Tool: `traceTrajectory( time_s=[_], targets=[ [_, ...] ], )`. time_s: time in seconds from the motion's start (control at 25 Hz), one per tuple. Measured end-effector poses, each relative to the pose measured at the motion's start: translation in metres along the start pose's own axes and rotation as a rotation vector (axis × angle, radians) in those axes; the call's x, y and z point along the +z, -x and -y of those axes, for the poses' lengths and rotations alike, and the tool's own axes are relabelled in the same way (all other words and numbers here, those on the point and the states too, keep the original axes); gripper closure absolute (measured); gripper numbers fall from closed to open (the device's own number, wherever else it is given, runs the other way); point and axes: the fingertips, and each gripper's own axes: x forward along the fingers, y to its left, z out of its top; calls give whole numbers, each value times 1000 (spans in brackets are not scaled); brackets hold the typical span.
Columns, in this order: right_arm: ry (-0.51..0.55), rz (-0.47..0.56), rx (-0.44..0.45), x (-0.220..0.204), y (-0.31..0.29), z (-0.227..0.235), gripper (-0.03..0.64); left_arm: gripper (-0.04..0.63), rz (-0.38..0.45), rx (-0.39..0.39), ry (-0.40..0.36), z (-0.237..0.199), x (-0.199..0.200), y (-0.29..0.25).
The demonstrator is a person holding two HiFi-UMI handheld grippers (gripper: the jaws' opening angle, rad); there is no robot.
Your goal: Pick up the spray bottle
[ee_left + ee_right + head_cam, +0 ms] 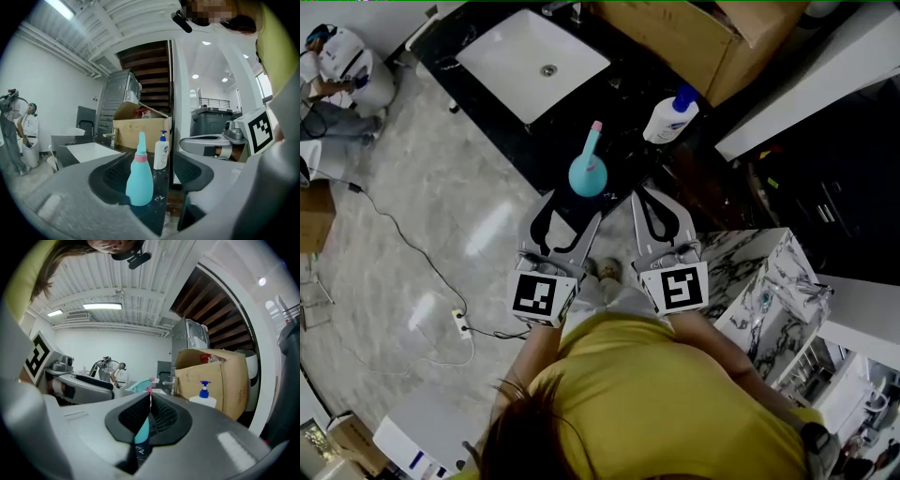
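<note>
Well, from the head view, the spray bottle (588, 173) stands upright on the black worktop (534, 141), near its front edge, teal with a pink collar. My left hand-held gripper (575, 204) reaches in with its jaws spread, their tips just short of the bottle on either side. My right hand-held gripper (649, 199) lies beside it to the right, jaws pressed together with nothing pinched, pointing past the bottle's right side. A white sink (525, 66) is set into the worktop farther back. A white pump bottle (670, 117) with a blue head stands near a cardboard box (675, 37).

Looking along my left hand-held gripper (152, 176), I see the jaws wide apart and the spray bottle (139, 180) upright in the gap, closer to the left pad than the right. Neither pad presses on it. Behind it are the pump bottle (161, 152), the box (140, 126) and the sink (91, 151), and my other gripper juts in from the right.

Along my right hand-held gripper (149, 416), the two ribbed pads nearly meet, leaving only a thin slit. Through that slit a strip of the teal spray bottle (142, 430) shows; it stands beyond the jaws, not held by them. The pump bottle (203, 397) and box (213, 376) sit off to the right.
</note>
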Motion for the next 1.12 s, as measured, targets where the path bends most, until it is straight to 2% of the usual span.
traceTrajectory(
  time_s=[0.16, 0.52, 0.8, 0.96, 1.12],
  targets=[
    [-21, -31, -15, -4, -12, 5, 607, 276, -49, -21, 21, -8, -14, -18],
    [-14, -75, -29, -27, -33, 18, 609, 183, -167, -28, -30, -29, -67, -59],
    [2, -129, -18, -53, -48, 21, 609, 172, -259, -60, -53, -33, -102, -85],
    [14, -164, -13, -65, -54, 23, 608, 170, -289, -73, -49, -34, -115, -94],
    [7, -193, -24, -74, -56, 29, 609, 170, -315, -71, -82, -34, -122, -102]
  ],
)
